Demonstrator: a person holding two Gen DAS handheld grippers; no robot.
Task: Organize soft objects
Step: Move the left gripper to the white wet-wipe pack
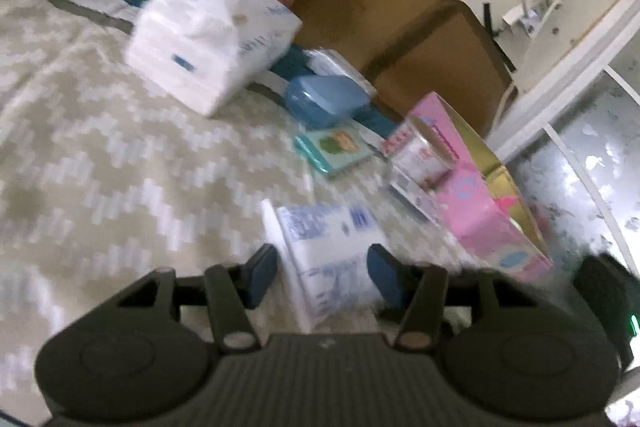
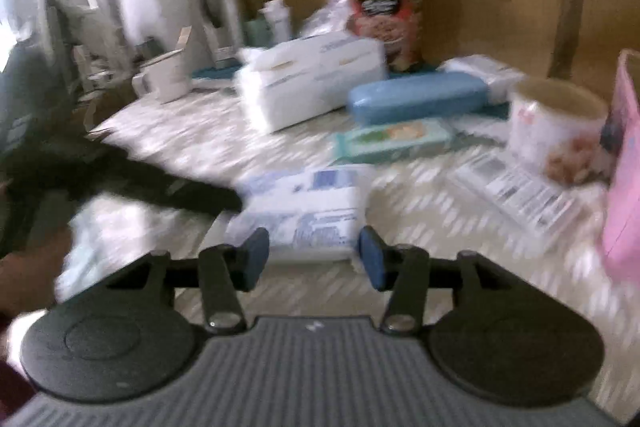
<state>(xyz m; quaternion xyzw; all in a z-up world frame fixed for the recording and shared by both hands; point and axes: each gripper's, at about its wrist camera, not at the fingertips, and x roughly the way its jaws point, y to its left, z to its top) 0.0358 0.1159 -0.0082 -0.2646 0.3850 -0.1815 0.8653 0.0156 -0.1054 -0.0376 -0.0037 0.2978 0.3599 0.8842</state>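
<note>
Both views are smeared by motion blur, so print on every package is unreadable. In the left wrist view, the left gripper [image 1: 322, 277] sits at the bottom centre with a white-and-blue soft pack [image 1: 332, 251] standing between its blue pads; the right pad overlaps the pack's edge, but the blur hides whether the pads really press on it, so a grip cannot be confirmed. The pack's lower end is cut off behind the gripper body. In the right wrist view, the right gripper [image 2: 314, 257] has its jaws parted just in front of what looks like the same soft pack [image 2: 304, 211], which lies on the patterned cloth [image 2: 168, 147] at the frame's centre; the pads flank its near edge without clearly touching. A dark shape reaching in from the left edge of that view up to the pack is too blurred to identify. Further back, toward the upper centre, lie a large white wrapped bundle [image 2: 308, 83], a blue case [image 2: 416, 97] and a green flat packet [image 2: 394, 139]. A red box [image 2: 382, 3] stands against the brown board behind them. At the right edge, a pink box [image 2: 624, 163] is cut off, partly hiding a white tub [image 2: 556, 131].
</note>
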